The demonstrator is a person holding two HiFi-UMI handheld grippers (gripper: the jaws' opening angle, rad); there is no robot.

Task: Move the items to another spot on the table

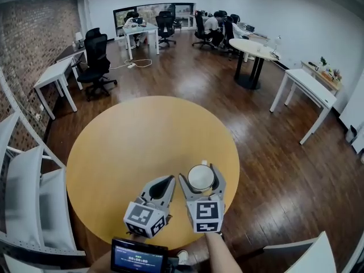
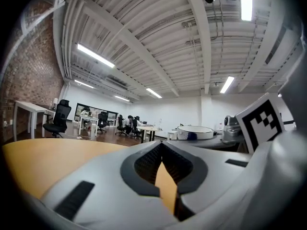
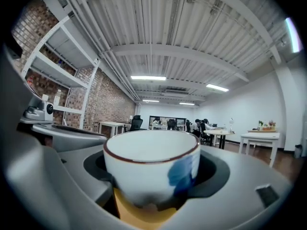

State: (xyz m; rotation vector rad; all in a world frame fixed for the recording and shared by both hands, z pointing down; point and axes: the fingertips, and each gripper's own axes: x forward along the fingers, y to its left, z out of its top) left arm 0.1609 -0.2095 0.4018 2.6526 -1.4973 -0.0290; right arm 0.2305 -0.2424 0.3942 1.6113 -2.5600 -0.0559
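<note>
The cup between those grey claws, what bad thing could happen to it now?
1. The cup is round and smooth, and the right gripper clamps only its sides, so a quick swing might make it slip or tip.
2. The left gripper, shut and empty, sits close beside it and could bump it.
3. It is not far from the table edge; put down there, it might get knocked off.

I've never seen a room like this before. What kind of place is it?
Probably a shared office. There are white desks, black office chairs, and people sitting at a desk far at the back. The brick wall and wooden floor fit that too.
</note>
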